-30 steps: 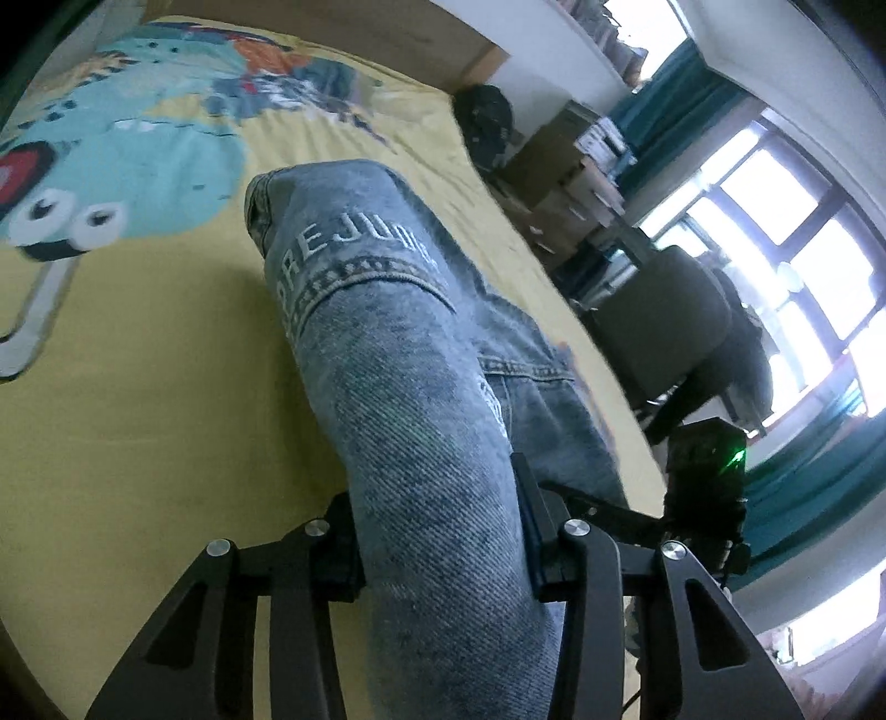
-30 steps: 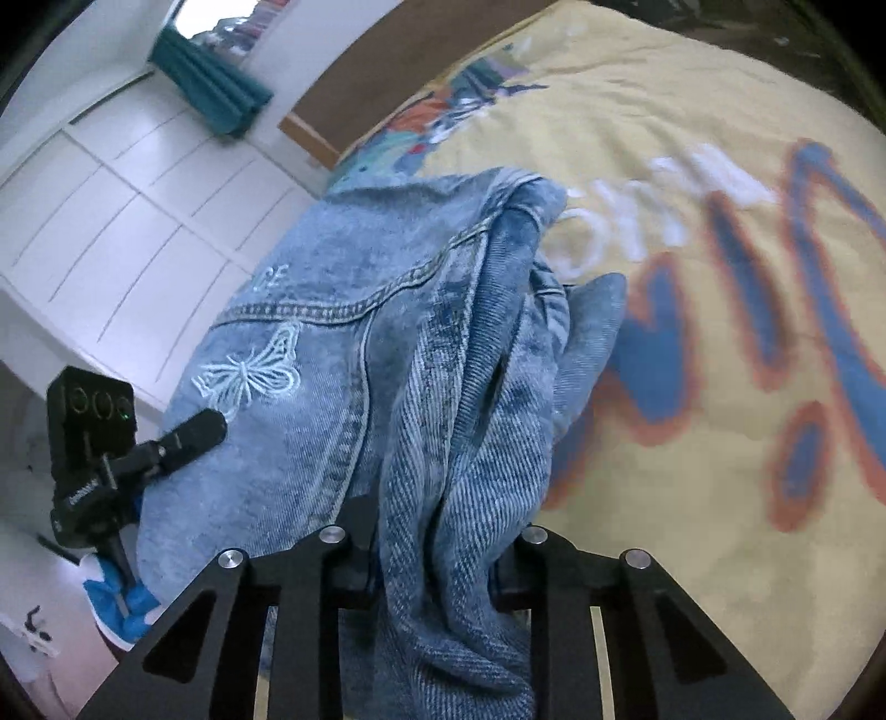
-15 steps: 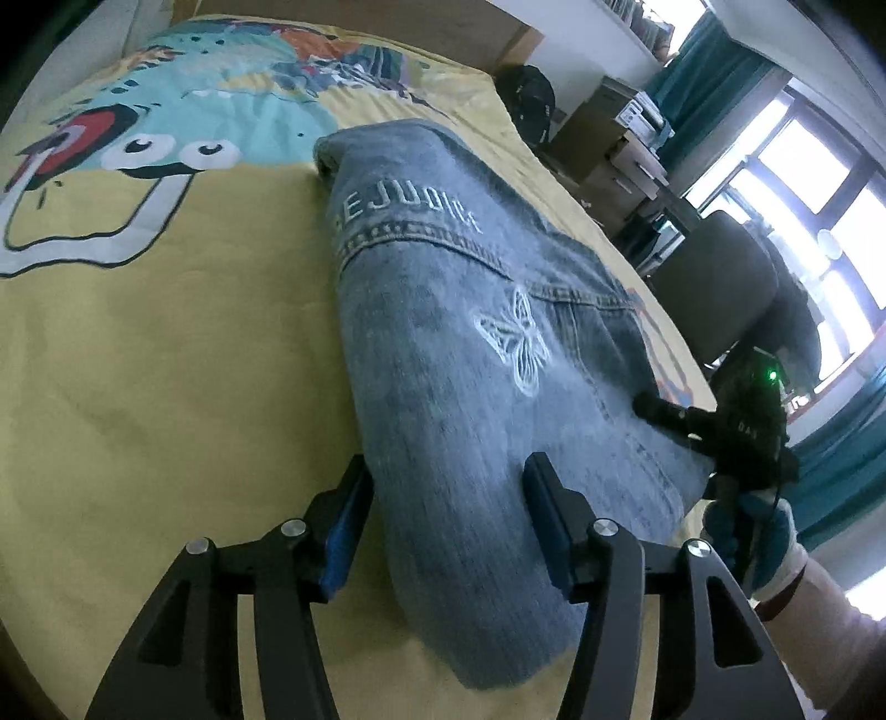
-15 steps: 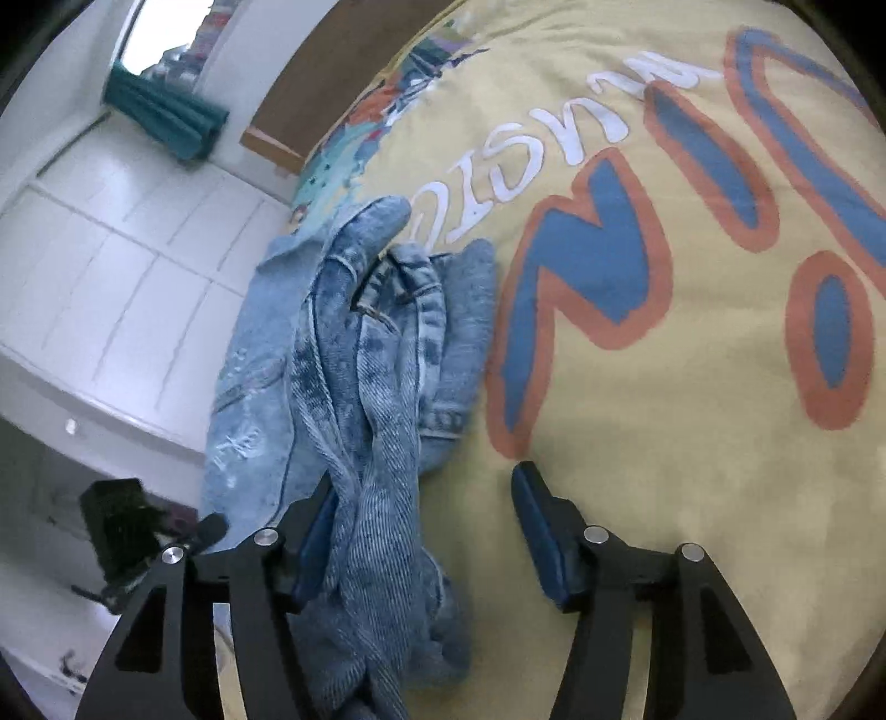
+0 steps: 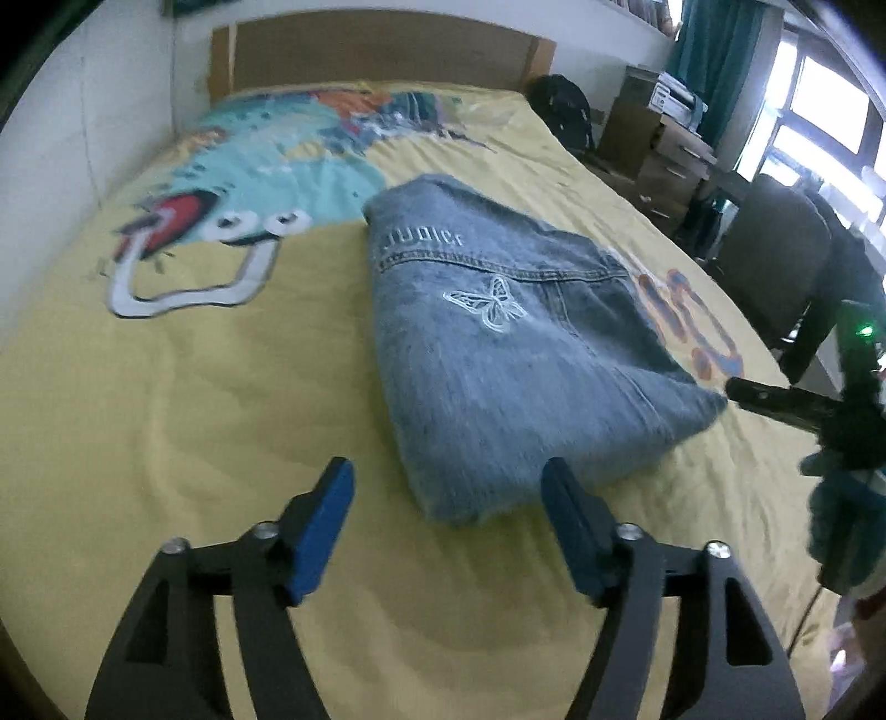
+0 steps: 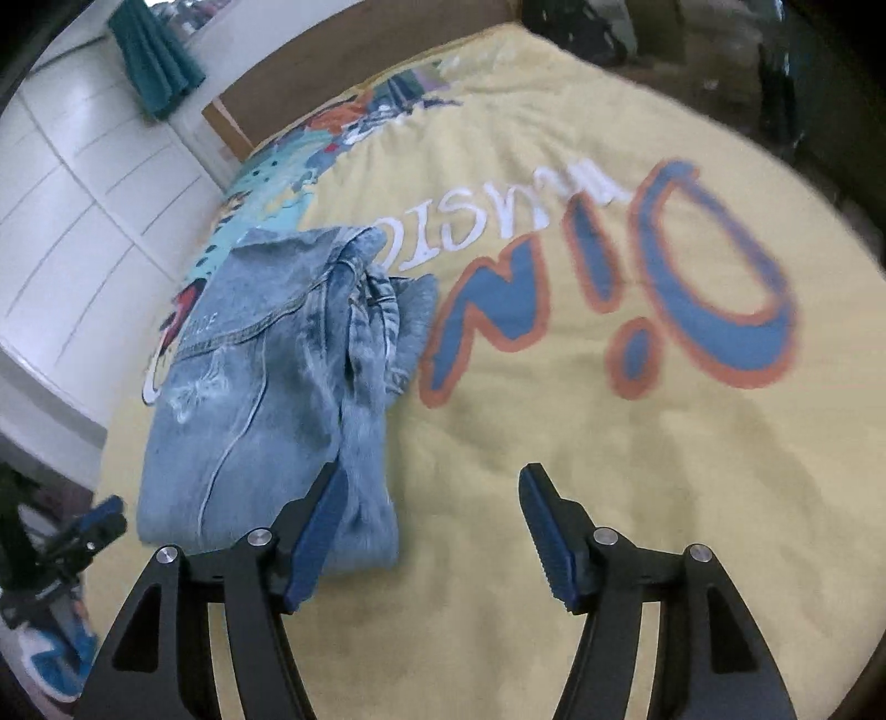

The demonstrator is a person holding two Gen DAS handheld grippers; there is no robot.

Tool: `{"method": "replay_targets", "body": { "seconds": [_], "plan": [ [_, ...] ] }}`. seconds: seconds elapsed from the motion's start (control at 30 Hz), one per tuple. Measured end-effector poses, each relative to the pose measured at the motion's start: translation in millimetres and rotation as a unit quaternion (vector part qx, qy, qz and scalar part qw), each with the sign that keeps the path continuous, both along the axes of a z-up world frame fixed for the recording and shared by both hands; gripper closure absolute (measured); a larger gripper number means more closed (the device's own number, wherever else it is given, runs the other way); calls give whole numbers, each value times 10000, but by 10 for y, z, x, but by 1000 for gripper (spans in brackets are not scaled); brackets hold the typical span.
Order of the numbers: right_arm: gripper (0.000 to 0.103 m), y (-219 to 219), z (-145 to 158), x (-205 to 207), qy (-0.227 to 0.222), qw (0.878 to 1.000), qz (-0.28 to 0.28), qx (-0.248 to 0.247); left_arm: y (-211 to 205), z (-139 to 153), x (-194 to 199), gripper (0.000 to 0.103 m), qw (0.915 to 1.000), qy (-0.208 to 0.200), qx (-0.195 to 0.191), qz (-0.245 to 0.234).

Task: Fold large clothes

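A folded blue denim garment (image 5: 515,343) with a white butterfly and lettering lies flat on the yellow printed bedspread (image 5: 194,399). My left gripper (image 5: 448,487) is open and empty, just short of the garment's near edge. In the right wrist view the same garment (image 6: 277,387) lies left of centre, its bunched layers on the right side. My right gripper (image 6: 429,498) is open and empty, its left finger by the garment's near right corner. The right gripper also shows in the left wrist view (image 5: 803,404), at the garment's right.
A wooden headboard (image 5: 376,50) stands at the far end of the bed. A dark office chair (image 5: 775,266), boxes and a desk stand beside the bed under the windows. White cupboards (image 6: 72,210) line the other side.
Both grippers have let go of the denim and drawn back and up. The garment, held up a second ago, now lies folded on the bed.
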State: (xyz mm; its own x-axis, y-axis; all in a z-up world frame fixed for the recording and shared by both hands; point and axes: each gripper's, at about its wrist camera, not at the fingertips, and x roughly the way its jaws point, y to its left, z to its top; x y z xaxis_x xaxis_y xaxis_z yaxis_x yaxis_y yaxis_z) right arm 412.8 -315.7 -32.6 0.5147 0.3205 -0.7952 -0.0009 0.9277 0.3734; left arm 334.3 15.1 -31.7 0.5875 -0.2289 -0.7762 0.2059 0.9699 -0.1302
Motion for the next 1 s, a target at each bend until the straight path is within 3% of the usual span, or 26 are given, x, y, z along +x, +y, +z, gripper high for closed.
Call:
{"method": "replay_targets", "body": {
  "seconds": [0.3,0.5,0.67,1.0],
  "plan": [
    [24,126,360,-994,-277,9976,-186,-609,-104,296,-802,10,9969,-409,435,504],
    [16,358,530,-1558,-429,9952,-81,-880,-103,463,-1297,4,9943,-600,562,683],
    [1,529,746,-1953,-716,9920,24,-1040,-77,612,-1662,1,9910,-837,689,784],
    [1,791,1005,-2527,-1200,9839,58,-1323,-4,726,-2241,1,9865,-1118,790,904]
  ]
}}
